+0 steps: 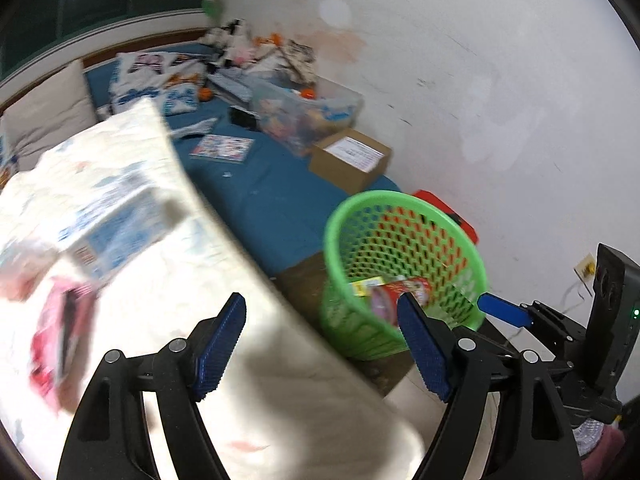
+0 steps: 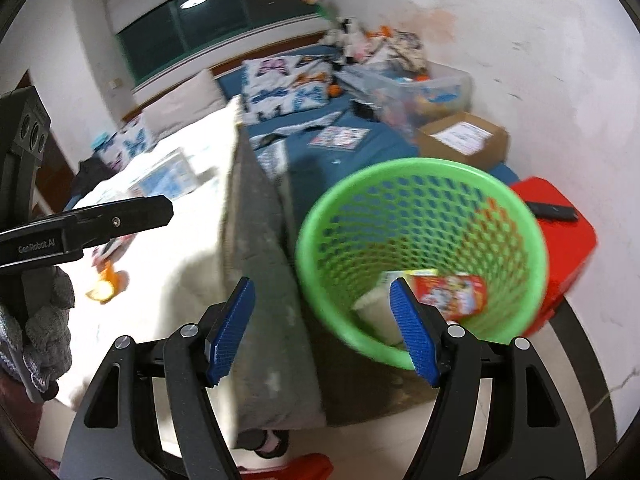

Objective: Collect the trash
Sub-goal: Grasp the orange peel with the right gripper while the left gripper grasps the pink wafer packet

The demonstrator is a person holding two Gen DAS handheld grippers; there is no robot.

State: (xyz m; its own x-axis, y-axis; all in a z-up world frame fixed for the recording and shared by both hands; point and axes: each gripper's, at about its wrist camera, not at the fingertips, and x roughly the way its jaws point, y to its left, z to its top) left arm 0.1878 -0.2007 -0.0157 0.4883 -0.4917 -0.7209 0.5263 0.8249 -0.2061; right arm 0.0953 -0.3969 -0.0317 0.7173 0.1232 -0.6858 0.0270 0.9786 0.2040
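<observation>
A green mesh basket (image 1: pixel 404 240) stands on the floor beside the bed and holds a red snack packet (image 1: pixel 404 290) and a yellow wrapper. In the right wrist view the basket (image 2: pixel 420 196) also holds a white cup (image 2: pixel 376 312) and the red packet (image 2: pixel 452 294). My left gripper (image 1: pixel 324 346) is open and empty above the quilt's edge. My right gripper (image 2: pixel 322 326) is open and empty, just left of the basket. On the white quilt (image 1: pixel 120 280) lie a pink-red packet (image 1: pixel 60 340), a blue-white box (image 1: pixel 116 216) and an orange wrapper (image 2: pixel 105 282).
A blue mattress (image 1: pixel 260 184) carries a cardboard box (image 1: pixel 352 160), a clear bin of toys (image 1: pixel 308 112), a booklet and pillows. A red stool (image 2: pixel 560 236) with a dark remote stands behind the basket. The white wall is at the right.
</observation>
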